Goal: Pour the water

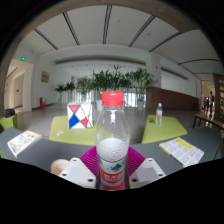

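Bottle between the fingers: base cut off low down, hidden behind the pink pads. Label print too small to read. Contact of pads with bottle sides not discernible. Fingers mostly out of frame, only upper parts showing. Beyond, 1 small bottle on the green mat: contents not discernible. Printed sheets right of fingers and left: text illegible. Far doorway figures too small to make out.

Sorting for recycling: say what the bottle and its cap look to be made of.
Bottle: seemingly clear plastic, glossy; the room shows through its wall. A printed label wraps its lower part.
Cap: opaque red, likely plastic.
Both fingers of the hand-held gripper press on the bottle.
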The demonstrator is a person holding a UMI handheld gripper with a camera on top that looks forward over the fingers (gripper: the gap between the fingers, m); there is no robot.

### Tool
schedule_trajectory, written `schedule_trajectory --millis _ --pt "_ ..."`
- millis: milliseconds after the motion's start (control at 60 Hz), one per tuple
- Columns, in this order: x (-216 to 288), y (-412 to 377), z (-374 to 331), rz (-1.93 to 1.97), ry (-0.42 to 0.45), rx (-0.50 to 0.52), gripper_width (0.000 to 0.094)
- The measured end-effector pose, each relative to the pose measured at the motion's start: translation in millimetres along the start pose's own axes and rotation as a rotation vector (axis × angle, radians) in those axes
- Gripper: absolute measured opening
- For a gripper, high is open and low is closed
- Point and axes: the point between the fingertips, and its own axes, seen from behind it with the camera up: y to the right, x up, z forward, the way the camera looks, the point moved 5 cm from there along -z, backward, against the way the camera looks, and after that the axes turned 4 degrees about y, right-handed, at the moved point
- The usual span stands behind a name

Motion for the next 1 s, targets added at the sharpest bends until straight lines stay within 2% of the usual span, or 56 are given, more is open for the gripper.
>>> schedule_trajectory --millis 183,217,300,483,500,567,617,683,1000 --pt "-73 6 14 -0.008 -0.132 -0.004 0.0339" --pt "-71 7 15 -0.011 -0.093 0.000 0.0327" --pt "-74 7 13 -0.003 -0.104 -0.007 0.0330" --pt "-72 7 7 -0.026 -0.131 -0.024 0.0562" --pt "-71 4 4 -0.029 -0.139 -0.029 0.0599" --pt "-71 1 -8 -0.043 -0.172 -0.034 0.0878" --pt "-68 -1 -22 -0.046 -0.187 -0.043 0.0833" --pt "-61 -1 -45 -0.050 -0.191 -0.056 0.0867" --pt "-21 -41 -229 -0.074 -0.259 -0.069 0.0856"
